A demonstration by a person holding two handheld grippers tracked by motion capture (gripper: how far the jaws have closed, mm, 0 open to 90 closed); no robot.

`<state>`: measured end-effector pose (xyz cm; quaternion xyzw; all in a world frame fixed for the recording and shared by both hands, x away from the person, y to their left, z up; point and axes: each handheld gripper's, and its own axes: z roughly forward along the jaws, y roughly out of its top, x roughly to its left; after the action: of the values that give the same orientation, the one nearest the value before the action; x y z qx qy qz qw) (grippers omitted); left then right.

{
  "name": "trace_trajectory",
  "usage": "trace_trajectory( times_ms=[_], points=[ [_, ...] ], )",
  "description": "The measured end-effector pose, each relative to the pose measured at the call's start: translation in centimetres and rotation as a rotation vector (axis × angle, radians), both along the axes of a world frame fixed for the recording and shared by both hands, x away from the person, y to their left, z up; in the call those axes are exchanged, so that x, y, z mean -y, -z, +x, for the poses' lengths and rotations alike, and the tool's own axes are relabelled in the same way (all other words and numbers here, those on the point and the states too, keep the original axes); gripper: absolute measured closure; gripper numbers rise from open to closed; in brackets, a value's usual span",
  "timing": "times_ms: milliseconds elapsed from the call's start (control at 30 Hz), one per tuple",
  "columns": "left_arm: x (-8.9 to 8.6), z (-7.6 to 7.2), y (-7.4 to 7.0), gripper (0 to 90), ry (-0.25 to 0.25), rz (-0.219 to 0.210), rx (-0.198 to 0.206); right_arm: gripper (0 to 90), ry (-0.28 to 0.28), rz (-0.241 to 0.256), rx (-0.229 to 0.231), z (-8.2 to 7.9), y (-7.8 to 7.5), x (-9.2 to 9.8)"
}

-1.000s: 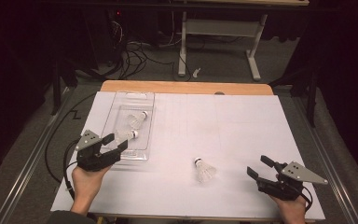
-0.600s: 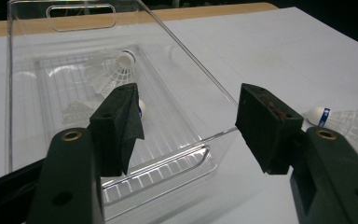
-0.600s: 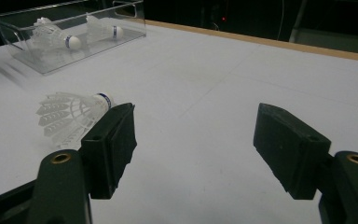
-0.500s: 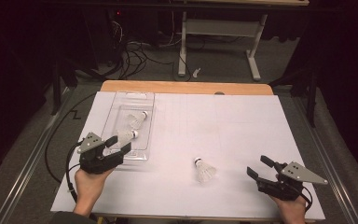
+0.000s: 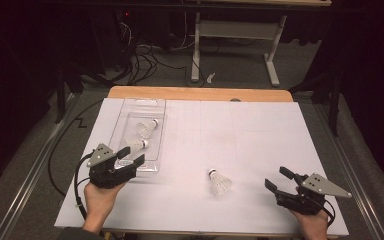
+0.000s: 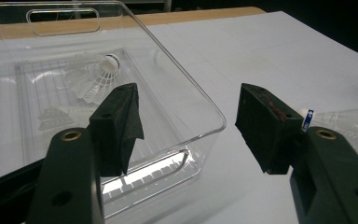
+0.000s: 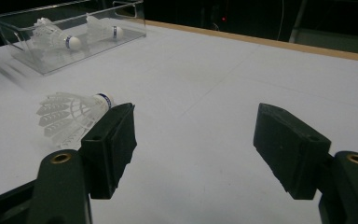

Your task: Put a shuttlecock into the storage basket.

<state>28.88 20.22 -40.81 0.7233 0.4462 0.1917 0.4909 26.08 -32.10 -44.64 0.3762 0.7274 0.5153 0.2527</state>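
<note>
Left gripper (image 5: 131,156): held in the person's left hand (image 5: 99,199) at the near left of the table, just at the near end of the clear box. Jaws spread wide, nothing between them.
Left jaw placement: seen along this gripper, one jaw hangs over the box's near end, the other outside its right wall.
Clear box (image 5: 128,109): plastic, long side running away from the person, on the left part of the white sheet (image 5: 250,135).
Box contents: two shuttlecocks, one near the middle (image 5: 145,128), one nearer the gripper (image 5: 137,145), both lying on their sides.
Loose shuttlecock (image 5: 219,182): on its side on the sheet, between the two grippers, nearer the right one, well apart from the box. Cork end points toward the far left, feathers toward the person.
Right gripper (image 5: 278,180): held in the person's right hand (image 5: 314,224) at the near right corner, low over the sheet. Jaws spread wide, empty, touching nothing.
Table edge (image 5: 195,93): bare wood strip beyond the sheet.
</note>
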Motion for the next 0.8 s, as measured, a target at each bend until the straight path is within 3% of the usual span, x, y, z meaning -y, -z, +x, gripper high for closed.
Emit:
trace_trajectory(
  times_ms=[800],
  points=[
    [1.8, 0.1, 0.5, 39.6, 0.055, 0.007, -0.007, 30.0, -0.002, -0.003, 0.0, 0.0, 0.0, 0.0]
  ],
)
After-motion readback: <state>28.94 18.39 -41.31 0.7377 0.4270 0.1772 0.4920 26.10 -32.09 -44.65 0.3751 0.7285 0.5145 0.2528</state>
